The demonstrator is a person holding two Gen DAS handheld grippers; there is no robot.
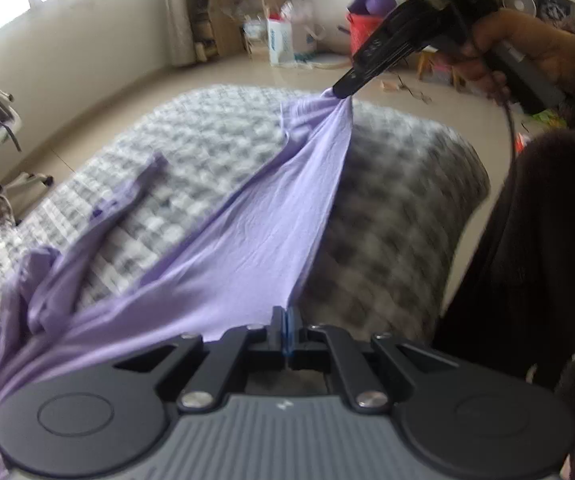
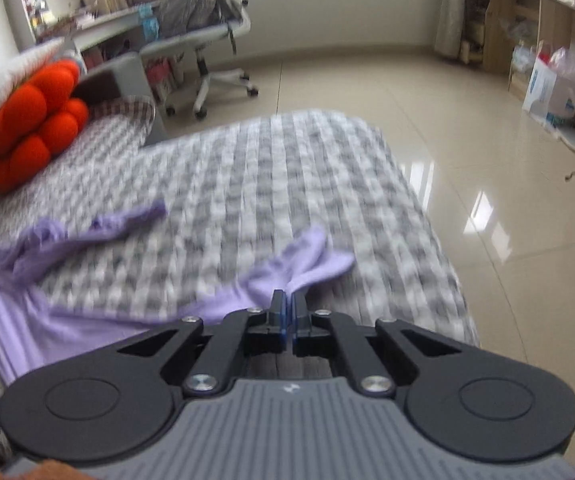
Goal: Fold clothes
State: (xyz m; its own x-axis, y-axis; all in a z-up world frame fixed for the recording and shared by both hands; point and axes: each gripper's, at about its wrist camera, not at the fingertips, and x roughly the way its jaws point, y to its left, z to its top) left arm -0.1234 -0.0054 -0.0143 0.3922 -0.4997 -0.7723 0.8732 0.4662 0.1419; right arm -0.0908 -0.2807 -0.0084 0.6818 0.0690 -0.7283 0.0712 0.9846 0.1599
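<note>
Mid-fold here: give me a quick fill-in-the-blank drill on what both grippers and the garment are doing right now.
1. Both grippers are shut on the ____ garment.
2. The garment hangs stretched between the left gripper and the ____ gripper.
3. Under it lies a bed with a grey-and-white ____ cover.
4. The plush cushion at the bed's head is ____.

Missing words: purple; right; checked; orange

The right gripper (image 2: 288, 300) has its jaws closed on a bunch of the lilac garment (image 2: 295, 270), lifted just above the checked bedcover (image 2: 287, 168) near the bed's right edge. The cloth trails to the bed's left edge, one sleeve (image 2: 127, 218) lying flat. An orange cushion (image 2: 33, 124) sits at the far left corner.
</note>
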